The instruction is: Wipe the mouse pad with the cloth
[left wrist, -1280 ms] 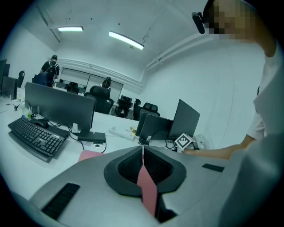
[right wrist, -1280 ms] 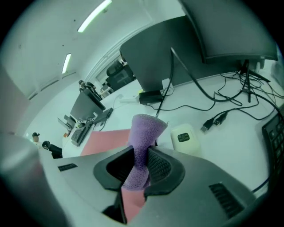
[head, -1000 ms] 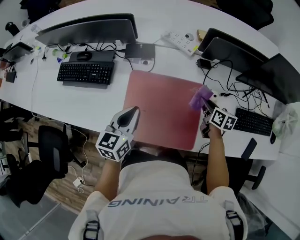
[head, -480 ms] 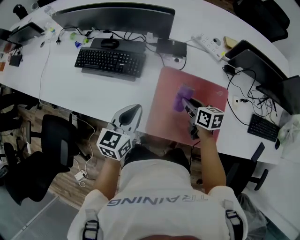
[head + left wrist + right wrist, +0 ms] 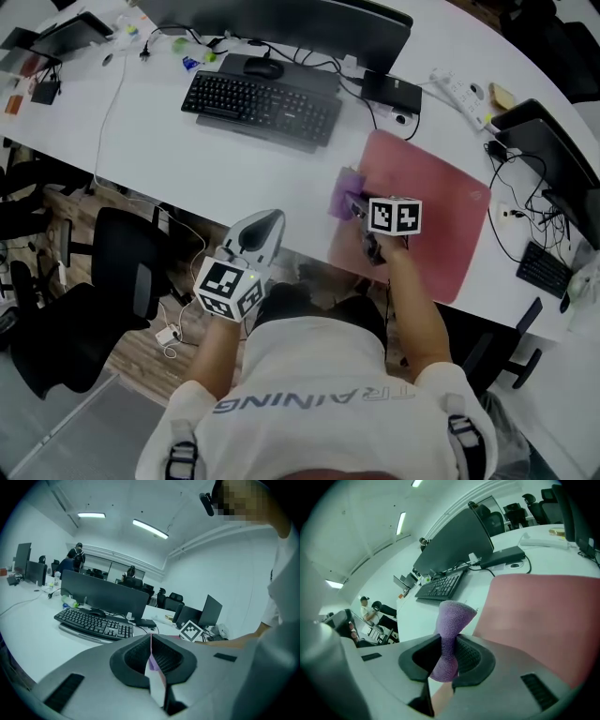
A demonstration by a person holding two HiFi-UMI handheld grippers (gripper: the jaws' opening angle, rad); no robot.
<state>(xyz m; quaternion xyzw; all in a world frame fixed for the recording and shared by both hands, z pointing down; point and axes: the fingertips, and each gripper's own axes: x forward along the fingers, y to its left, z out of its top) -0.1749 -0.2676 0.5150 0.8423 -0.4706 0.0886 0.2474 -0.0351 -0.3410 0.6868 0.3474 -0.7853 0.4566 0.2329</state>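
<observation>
The right gripper [image 5: 357,208] pinches the purple cloth [image 5: 343,194] at the pink mouse pad's [image 5: 441,220] left edge, so the pad stretches off to its right. The left gripper [image 5: 259,232] is closed and empty.

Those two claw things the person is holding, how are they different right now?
The right gripper pinches the purple cloth; the left gripper is closed on nothing. The right gripper is at the left edge of the pink mouse pad; the left gripper is held back near the person's body. Both have shut jaws and a marker cube.
</observation>
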